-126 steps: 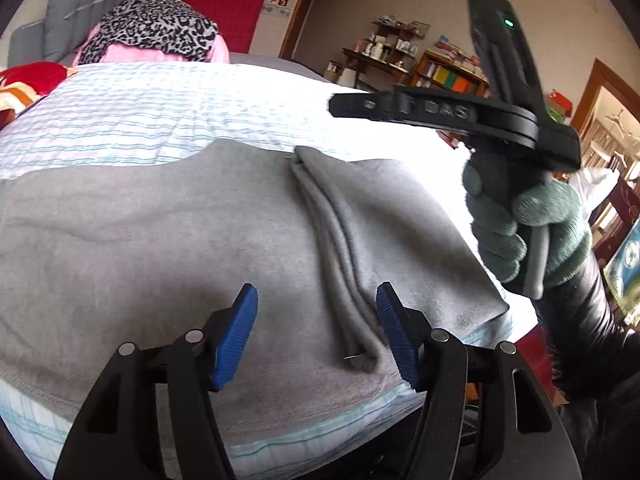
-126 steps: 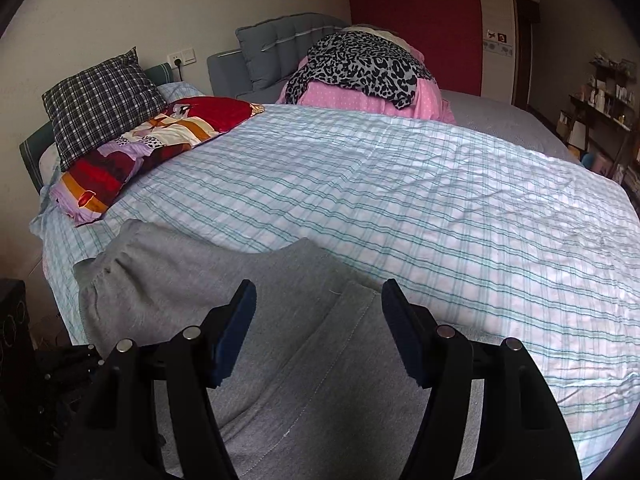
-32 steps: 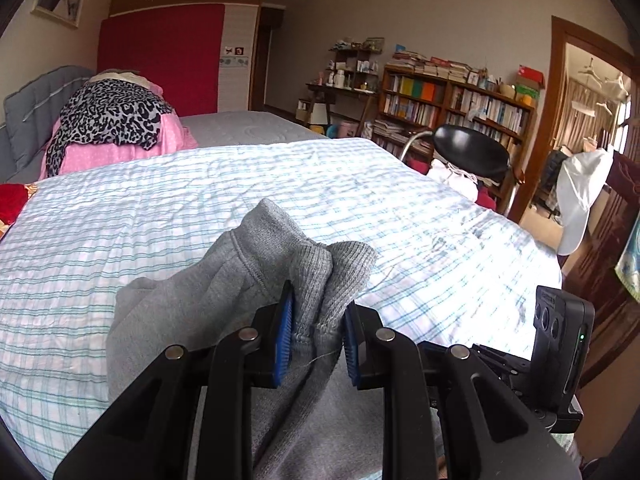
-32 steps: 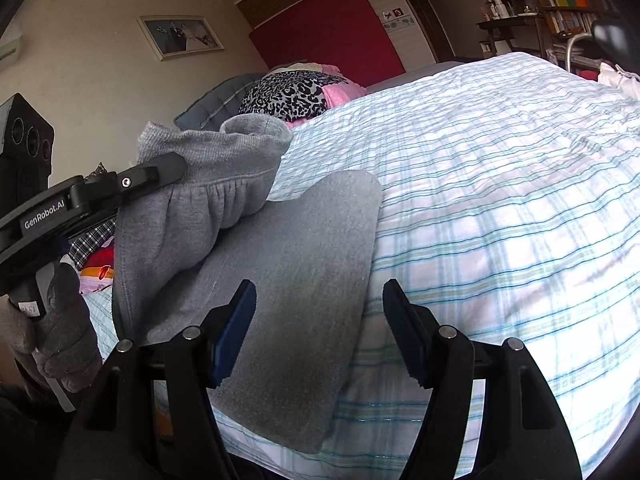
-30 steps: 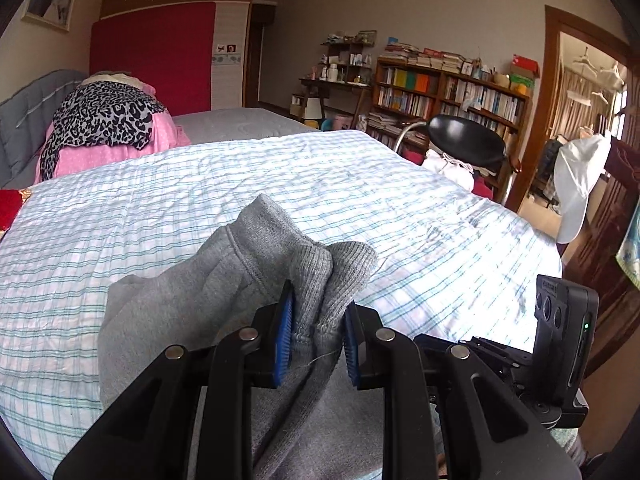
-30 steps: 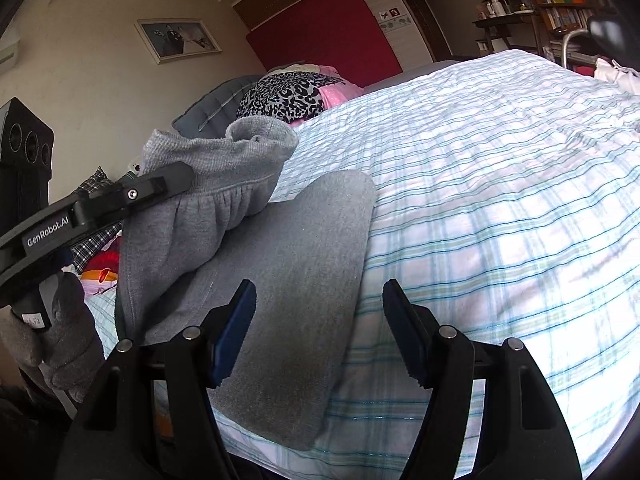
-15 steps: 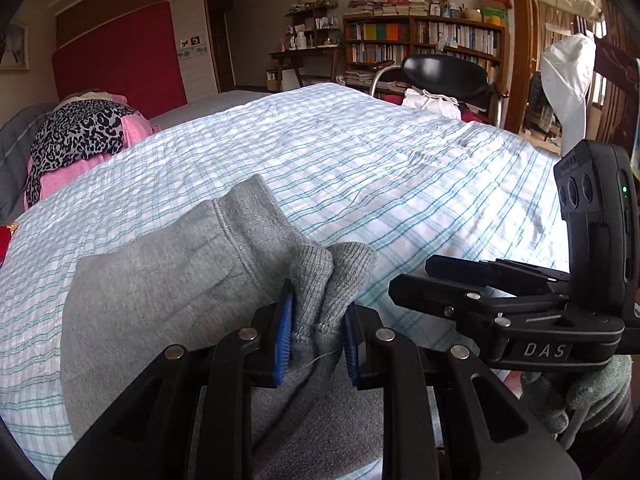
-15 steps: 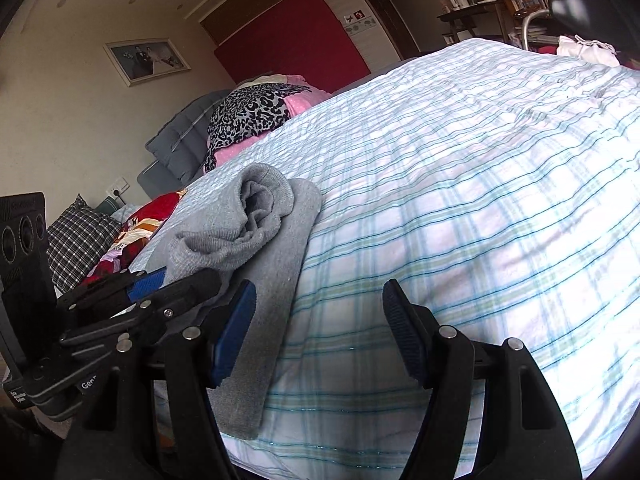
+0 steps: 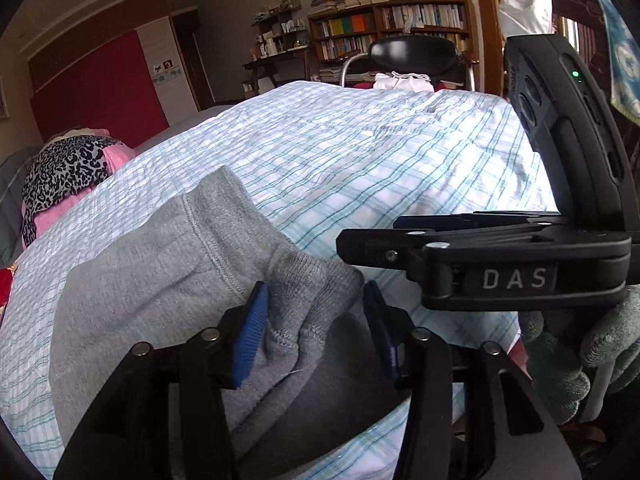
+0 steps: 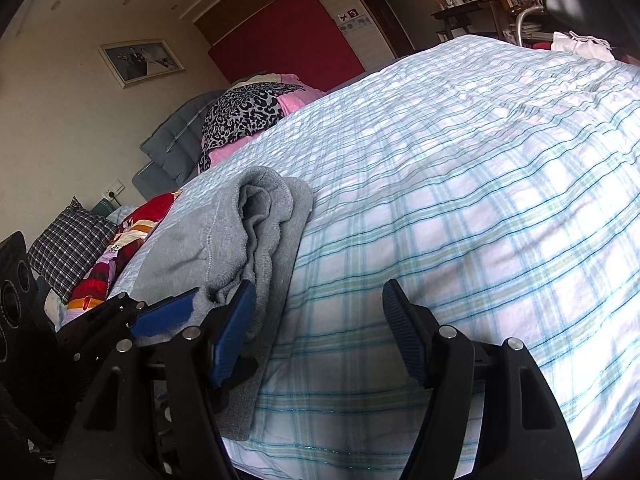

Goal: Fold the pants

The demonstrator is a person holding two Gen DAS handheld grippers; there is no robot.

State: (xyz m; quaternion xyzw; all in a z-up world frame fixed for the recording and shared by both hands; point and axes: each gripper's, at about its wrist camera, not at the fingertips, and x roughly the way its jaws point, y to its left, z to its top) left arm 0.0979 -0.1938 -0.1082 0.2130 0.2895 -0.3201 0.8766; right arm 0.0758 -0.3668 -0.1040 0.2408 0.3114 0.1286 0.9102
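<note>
The grey pants (image 9: pixel 160 280) lie folded over on the near edge of the checked bed (image 9: pixel 360 152). Their ribbed cuffs (image 9: pixel 312 280) sit bunched between the blue pads of my left gripper (image 9: pixel 316 328), whose jaws now stand apart around them. In the right wrist view the pants (image 10: pixel 224 240) lie left of my right gripper (image 10: pixel 320 320), which is open and empty over the sheet. The left gripper's blue pads (image 10: pixel 164 316) show at its lower left. The right gripper's body (image 9: pixel 480 272) crosses the left view, held by a gloved hand (image 9: pixel 580 364).
A leopard-print and pink pile (image 10: pixel 248 116) lies at the head of the bed. A checked pillow (image 10: pixel 68 244) and a red patterned blanket (image 10: pixel 116 256) lie at the left. An office chair (image 9: pixel 412 56) and bookshelves (image 9: pixel 384 28) stand beyond the bed.
My left gripper carried the cuffs down onto the lower layer of the pants, then opened its jaws. The right gripper came in close on its right, still open.
</note>
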